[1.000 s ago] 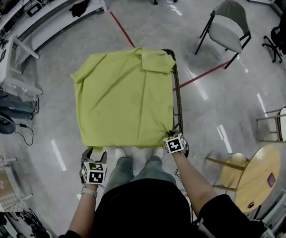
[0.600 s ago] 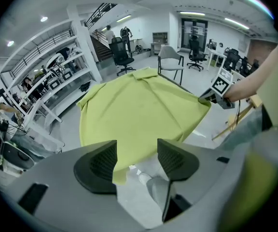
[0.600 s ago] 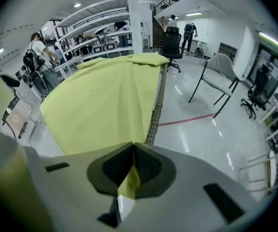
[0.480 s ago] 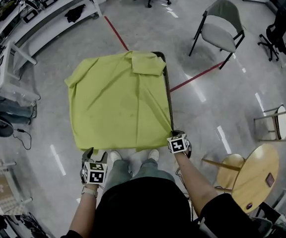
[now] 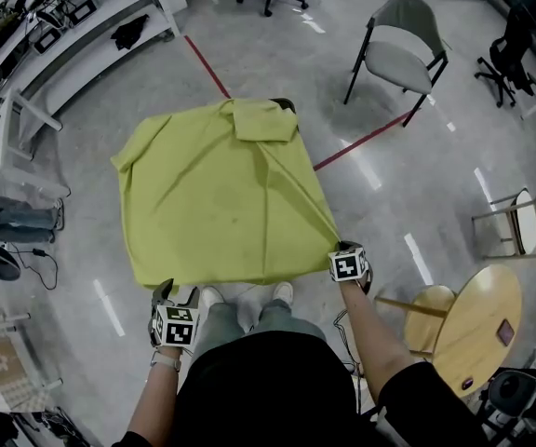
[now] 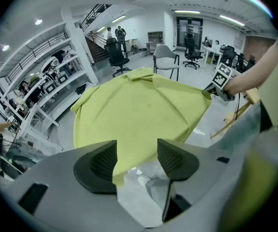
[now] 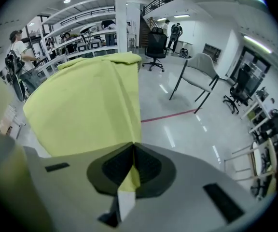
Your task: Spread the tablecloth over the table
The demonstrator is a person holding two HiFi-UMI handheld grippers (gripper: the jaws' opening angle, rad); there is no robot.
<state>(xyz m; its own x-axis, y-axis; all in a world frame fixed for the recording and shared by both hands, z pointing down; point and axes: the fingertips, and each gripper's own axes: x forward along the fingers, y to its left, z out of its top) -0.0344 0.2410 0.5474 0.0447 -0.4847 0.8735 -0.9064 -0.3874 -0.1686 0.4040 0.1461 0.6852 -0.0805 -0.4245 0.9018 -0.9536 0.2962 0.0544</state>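
Head view: tablecloth (image 5: 217, 198) lies on the table and covers most of the top, so the job is mostly done by my read. The far-right corner is folded back on itself (image 5: 263, 119), with a strip of dark table edge (image 5: 284, 103) bare beside it, and creases fan out from the near-right corner. Right gripper (image 5: 336, 248) has that near-right corner and holds it out past the table's side. Left gripper (image 5: 177, 294) sits just off the near-left corner. Left to do: unfold the flap, square up, flatten the creases. Floor (image 5: 417, 184) is glossy grey with a red tape line (image 5: 361, 142); grey chair (image 5: 403, 54) beyond, shelving (image 5: 82, 26) far left, round wooden table (image 5: 477, 329) at right. Left gripper view: jaws stand apart with nothing pinched. The cloth's hanging hem is just behind the left pad; contact can't be confirmed. Right gripper view: jaws are fully closed on a fold of the yellow-green fabric, with a white tag (image 7: 126, 204) poking out under the pads and the cloth running taut away from them. Open lab, racks and people in the background.
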